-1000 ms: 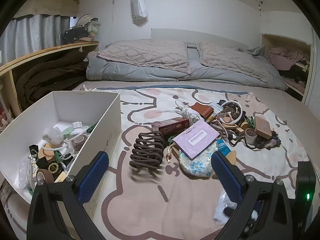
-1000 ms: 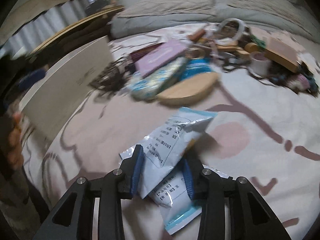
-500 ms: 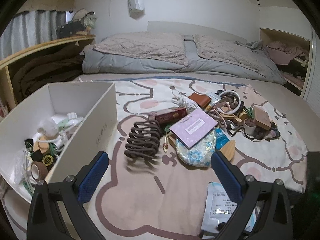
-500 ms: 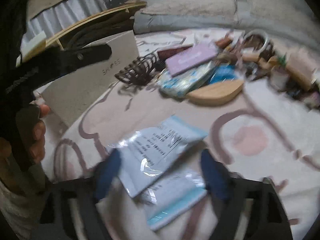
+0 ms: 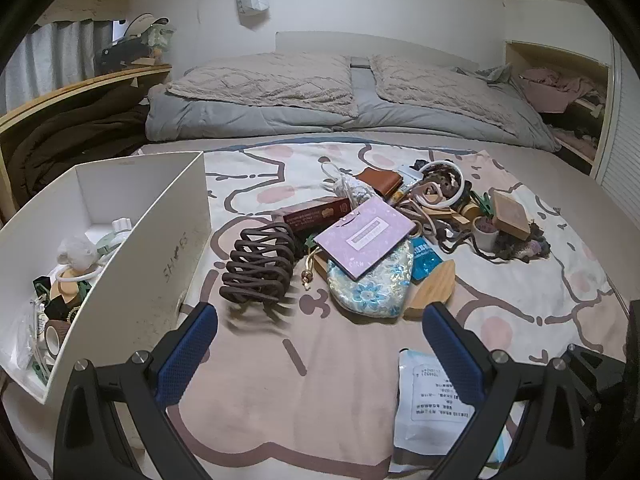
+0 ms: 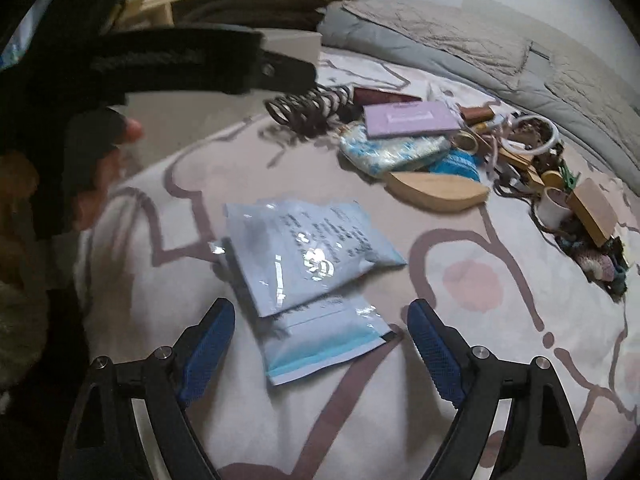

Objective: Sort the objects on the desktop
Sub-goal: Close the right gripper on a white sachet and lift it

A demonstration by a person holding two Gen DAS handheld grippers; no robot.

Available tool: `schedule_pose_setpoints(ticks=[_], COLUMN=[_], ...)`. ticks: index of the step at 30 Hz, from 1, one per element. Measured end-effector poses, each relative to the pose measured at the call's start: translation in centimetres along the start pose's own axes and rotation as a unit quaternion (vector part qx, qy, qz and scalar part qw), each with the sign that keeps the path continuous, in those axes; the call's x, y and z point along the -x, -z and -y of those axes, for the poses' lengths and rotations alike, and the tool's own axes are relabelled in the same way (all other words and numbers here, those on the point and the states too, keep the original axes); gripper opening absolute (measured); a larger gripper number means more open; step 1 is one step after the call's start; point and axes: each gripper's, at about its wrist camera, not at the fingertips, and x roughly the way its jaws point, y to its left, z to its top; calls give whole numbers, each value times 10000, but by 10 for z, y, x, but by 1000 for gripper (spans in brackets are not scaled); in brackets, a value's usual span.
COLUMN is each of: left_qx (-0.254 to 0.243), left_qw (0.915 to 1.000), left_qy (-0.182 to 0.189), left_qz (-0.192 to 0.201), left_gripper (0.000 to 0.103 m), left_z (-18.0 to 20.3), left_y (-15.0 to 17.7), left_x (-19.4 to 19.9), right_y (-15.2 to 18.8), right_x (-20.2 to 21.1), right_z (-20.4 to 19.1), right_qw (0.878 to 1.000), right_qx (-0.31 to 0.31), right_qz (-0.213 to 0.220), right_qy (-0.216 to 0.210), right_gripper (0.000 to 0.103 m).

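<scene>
Two pale blue sachets (image 6: 308, 248) lie stacked on the patterned bedspread, just beyond my right gripper (image 6: 320, 320), which stands open and touches neither. The same sachets (image 5: 432, 404) show at the lower right of the left wrist view. My left gripper (image 5: 320, 320) is open and empty, hovering over bare bedspread. Ahead of it lie a brown spiral hair clip (image 5: 260, 268), a floral pouch (image 5: 372, 284), a lilac card (image 5: 364, 236), a wooden leaf-shaped piece (image 5: 434, 288) and a dark red box (image 5: 316, 216). A white box (image 5: 148, 248) at the left holds several small items.
A heap of cords, a white ring (image 5: 444, 184), a small cup (image 5: 486, 234) and a wooden block (image 5: 510, 220) lies at the right. Grey pillows and a duvet (image 5: 320, 100) fill the far end of the bed. A hand (image 6: 100, 184) holds the other gripper at the left.
My right gripper, shut on a sachet a second ago, has opened and rolled; both sachets now lie on the bedspread. The left gripper barely moved.
</scene>
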Motion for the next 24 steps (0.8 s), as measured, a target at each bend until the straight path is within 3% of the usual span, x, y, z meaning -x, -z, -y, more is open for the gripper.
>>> schedule_pose_setpoints(ticks=[6, 11, 14, 20, 22, 24], left_qx=[47, 49, 55, 46, 50, 65], left_qw=[10000, 10000, 10000, 10000, 10000, 10000], left_qy=[61, 63, 64, 64, 60, 60], left_qz=[-36, -39, -41, -37, -38, -40], left_gripper=[103, 103, 103, 103, 103, 103], left_z=[-1, -1, -1, 0, 0, -1], left_y=[0, 0, 0, 0, 0, 0], left_x=[0, -1, -1, 0, 0, 0], right_y=[3, 7, 10, 6, 3, 0], right_x=[0, -1, 2, 2, 0, -2], right_z=[25, 60, 72, 52, 42, 35], right_qw=[9983, 9905, 9860, 9905, 9905, 9897], right_qx=[-538, -1277, -1601, -1367, -1373, -1425], right_qz=[-139, -164, -117, -30, 51, 119], right_qy=[196, 492, 445, 113, 32, -16], right_gripper=[88, 88, 88, 88, 99, 100])
